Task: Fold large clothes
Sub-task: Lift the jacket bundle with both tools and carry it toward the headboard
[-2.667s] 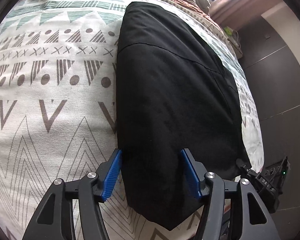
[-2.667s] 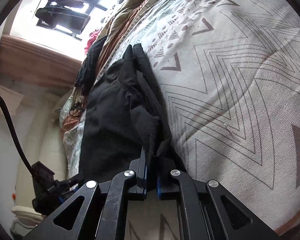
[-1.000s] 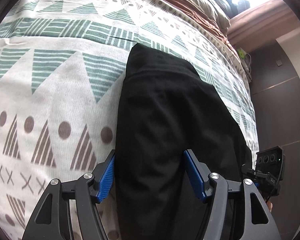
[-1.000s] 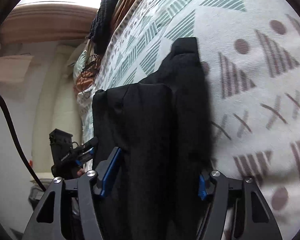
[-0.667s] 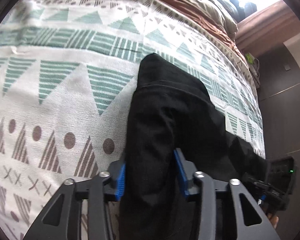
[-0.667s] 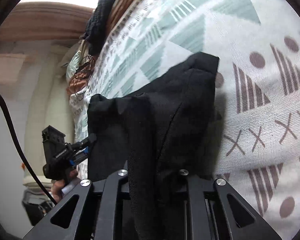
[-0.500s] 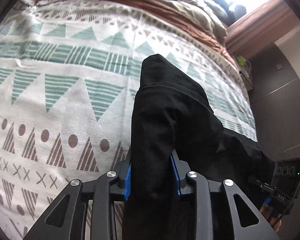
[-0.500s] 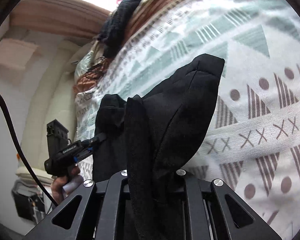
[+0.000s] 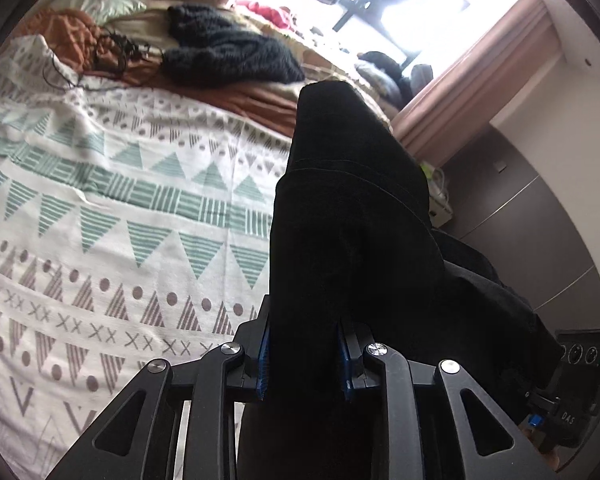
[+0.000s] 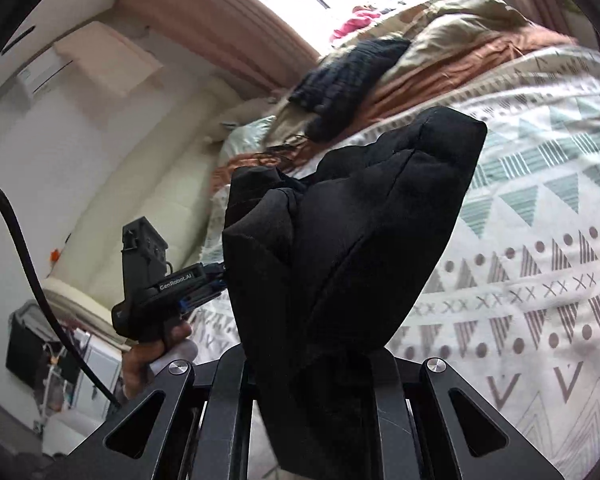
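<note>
A: Where is the garment (image 9: 352, 216)?

B: It fills the centre of both views, a black bundle raised off the bedspread (image 9: 100, 240), its folded end jutting toward the top of the frame.

A: And the left gripper (image 9: 304, 356)?

B: Its jaws have just been closing; the blue pads (image 9: 263, 360) pinch a thick fold at bottom centre.

A: The right gripper (image 10: 312, 364)?

B: Clamped on the cloth too, its jaws buried in fabric at bottom centre. In that view a hand (image 10: 148, 356) holds the other gripper at lower left, beside the bundle.

A: Anything else?

B: A dark knit (image 9: 228, 56) lies upper left, near the window (image 9: 400, 4).
</note>
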Motion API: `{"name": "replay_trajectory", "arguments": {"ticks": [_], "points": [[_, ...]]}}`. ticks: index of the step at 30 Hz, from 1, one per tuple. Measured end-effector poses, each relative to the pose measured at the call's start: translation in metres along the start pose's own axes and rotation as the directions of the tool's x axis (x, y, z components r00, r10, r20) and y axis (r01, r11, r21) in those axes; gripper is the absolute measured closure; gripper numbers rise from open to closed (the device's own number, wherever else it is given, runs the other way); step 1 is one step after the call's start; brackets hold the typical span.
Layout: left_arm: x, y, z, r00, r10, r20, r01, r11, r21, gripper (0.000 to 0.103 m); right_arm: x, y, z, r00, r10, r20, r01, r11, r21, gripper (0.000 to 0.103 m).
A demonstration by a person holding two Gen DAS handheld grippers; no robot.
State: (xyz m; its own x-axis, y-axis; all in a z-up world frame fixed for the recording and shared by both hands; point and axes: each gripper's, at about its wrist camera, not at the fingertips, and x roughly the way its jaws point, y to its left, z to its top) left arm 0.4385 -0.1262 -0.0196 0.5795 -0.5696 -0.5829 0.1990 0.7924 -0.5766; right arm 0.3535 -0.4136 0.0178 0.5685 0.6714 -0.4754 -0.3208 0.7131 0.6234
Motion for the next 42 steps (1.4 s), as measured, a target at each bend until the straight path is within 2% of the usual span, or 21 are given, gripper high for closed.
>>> {"name": "replay_trajectory", "arguments": {"ticks": [5, 11, 15, 19, 23, 28, 34, 38, 42], "points": [[-0.056, 0.001, 0.008, 0.995, -0.03, 0.096, 0.028, 0.999, 0.018, 0.076, -0.008, 0.06, 0.002, 0.999, 0.034, 0.032, -0.031, 0.996, -0.083, 0.09], [-0.115, 0.02, 0.025, 0.988, -0.017, 0.155, 0.012, 0.999, 0.035, 0.076, 0.008, 0.123, 0.002, 0.997, 0.076, 0.032, -0.07, 0.984, -0.162, 0.09], [-0.161, 0.047, 0.035, 0.977, 0.012, 0.211, -0.017, 1.0, 0.024, 0.076, 0.034, 0.165, 0.002, 0.99, 0.14, 0.008, -0.135, 0.97, -0.203, 0.09], [-0.206, 0.077, 0.041, 0.966, 0.071, 0.25, -0.079, 0.997, 0.021, 0.076, 0.064, 0.199, -0.005, 0.981, 0.19, -0.028, -0.191, 0.955, -0.225, 0.09], [-0.244, 0.112, 0.041, 0.955, 0.114, 0.275, -0.111, 0.994, -0.026, 0.077, 0.094, 0.233, -0.013, 0.969, 0.235, -0.075, -0.246, 0.936, -0.25, 0.09], [-0.299, 0.152, 0.038, 0.929, 0.187, 0.318, -0.176, 0.982, -0.064, 0.077, 0.135, 0.282, -0.026, 0.944, 0.293, -0.15, -0.325, 0.901, -0.286, 0.09], [-0.349, 0.19, 0.032, 0.896, 0.26, 0.36, -0.233, 0.965, -0.116, 0.078, 0.179, 0.341, -0.047, 0.899, 0.362, -0.245, -0.427, 0.847, -0.317, 0.09], [-0.387, 0.213, 0.028, 0.859, 0.328, 0.393, -0.302, 0.945, -0.128, 0.079, 0.2, 0.376, -0.067, 0.872, 0.393, -0.292, -0.478, 0.814, -0.331, 0.09], [-0.418, 0.236, 0.022, 0.821, 0.391, 0.415, -0.355, 0.92, -0.165, 0.08, 0.222, 0.416, -0.086, 0.861, 0.397, -0.319, -0.496, 0.794, -0.35, 0.09]]}}
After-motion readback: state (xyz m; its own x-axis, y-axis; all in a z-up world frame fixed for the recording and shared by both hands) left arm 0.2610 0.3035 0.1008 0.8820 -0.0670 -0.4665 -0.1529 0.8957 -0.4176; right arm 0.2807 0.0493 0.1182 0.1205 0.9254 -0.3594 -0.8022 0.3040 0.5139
